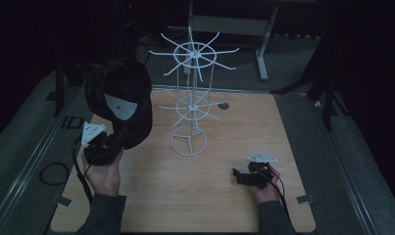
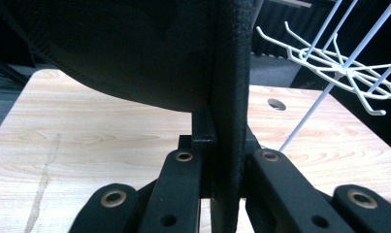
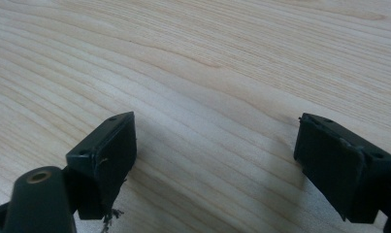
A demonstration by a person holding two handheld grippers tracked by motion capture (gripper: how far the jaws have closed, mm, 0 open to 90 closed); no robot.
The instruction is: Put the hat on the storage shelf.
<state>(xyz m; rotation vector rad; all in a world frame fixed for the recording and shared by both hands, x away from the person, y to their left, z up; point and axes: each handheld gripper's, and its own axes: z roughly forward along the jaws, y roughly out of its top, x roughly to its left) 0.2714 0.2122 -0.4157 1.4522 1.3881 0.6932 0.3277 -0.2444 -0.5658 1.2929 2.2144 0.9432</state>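
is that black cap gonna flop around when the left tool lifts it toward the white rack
Probably somewhat. The black cap looks like soft fabric, and the left tool pinches just one thin edge, so the crown may sag or swing. It seems light, as that narrow grip carries it clear of the table. The white rack is thin wire and might tip if bumped.

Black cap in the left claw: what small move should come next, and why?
Probably carry the black fabric cap right and up toward a prong of the white wire rack. The left claw is shut on the cap's edge and holds it off the wooden table, beside the rack; no prong holds it yet. The right claw rests open on the table.
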